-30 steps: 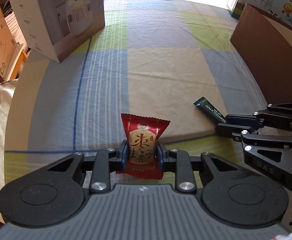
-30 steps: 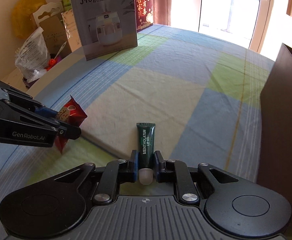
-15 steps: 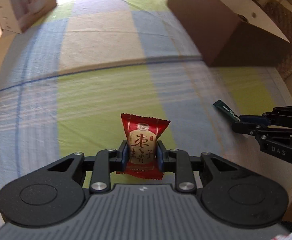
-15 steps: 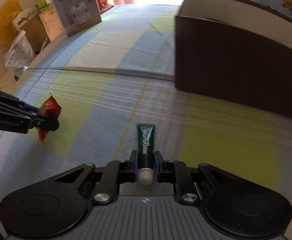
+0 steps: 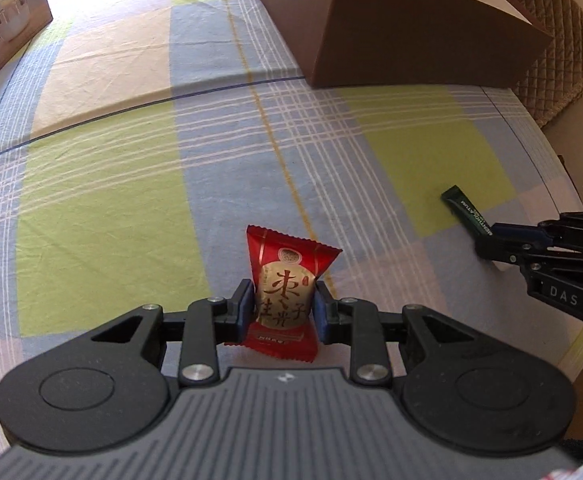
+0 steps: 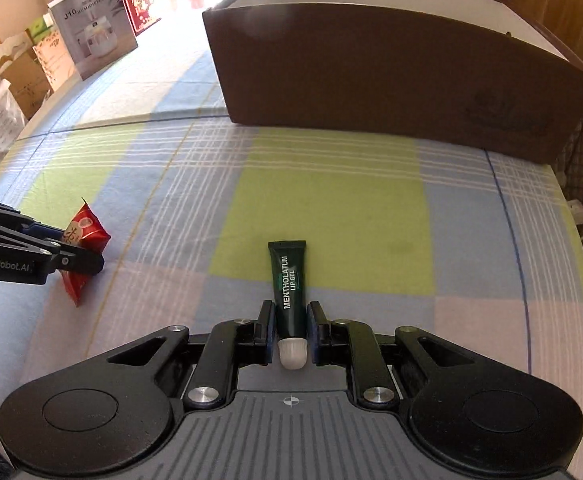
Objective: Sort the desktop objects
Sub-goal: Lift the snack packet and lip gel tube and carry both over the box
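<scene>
Two grippers, each loaded, held level above the cloth (image 6: 331, 208) and aimed at the box (image 6: 391, 80) on the far side. Left gripper (image 5: 284, 307): jaws narrow, clamped on the flanks of the red packet (image 5: 285, 292), upright, low on the left in the right view. Right gripper (image 6: 289, 326): jaws narrow, pinching the tube (image 6: 289, 280) just above its white cap, crimped end pointing forward. Advisable next: raise both above the near wall before crossing, keep the grip firm, release only once well inside the rim. Risk: packet film slipping, or tube tip catching the wall. Box contents hidden from both views.
</scene>
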`<state>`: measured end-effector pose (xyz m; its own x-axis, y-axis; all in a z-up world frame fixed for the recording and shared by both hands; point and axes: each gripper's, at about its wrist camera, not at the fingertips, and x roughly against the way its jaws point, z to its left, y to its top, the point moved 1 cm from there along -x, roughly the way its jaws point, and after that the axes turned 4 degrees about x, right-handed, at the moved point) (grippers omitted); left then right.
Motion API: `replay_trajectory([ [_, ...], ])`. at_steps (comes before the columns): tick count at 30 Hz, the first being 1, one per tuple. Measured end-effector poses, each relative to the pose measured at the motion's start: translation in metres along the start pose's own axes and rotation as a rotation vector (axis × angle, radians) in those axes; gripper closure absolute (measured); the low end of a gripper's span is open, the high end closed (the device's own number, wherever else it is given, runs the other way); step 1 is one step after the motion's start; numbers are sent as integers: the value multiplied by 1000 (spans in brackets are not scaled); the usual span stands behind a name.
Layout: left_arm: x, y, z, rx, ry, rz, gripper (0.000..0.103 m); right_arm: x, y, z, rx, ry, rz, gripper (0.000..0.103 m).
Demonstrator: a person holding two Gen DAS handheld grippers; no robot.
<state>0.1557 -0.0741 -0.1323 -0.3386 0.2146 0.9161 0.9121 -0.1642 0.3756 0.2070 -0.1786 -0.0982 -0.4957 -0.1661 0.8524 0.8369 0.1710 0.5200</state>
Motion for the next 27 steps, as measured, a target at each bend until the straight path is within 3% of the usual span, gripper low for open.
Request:
replay_trajectory([
  [3, 0, -1, -4, 9, 33, 2, 67, -2, 1, -1, 23, 9, -12, 89],
  [10, -4, 1, -9, 23, 101, -14, 66, -11, 6, 4, 122, 19, -44, 85],
  [15, -3, 0, -14, 24, 130, -15, 79, -12, 6, 8, 213, 18, -36, 85],
  [27, 2, -5, -37, 64, 117, -26, 81, -6, 3, -4, 239, 68, -6, 89],
])
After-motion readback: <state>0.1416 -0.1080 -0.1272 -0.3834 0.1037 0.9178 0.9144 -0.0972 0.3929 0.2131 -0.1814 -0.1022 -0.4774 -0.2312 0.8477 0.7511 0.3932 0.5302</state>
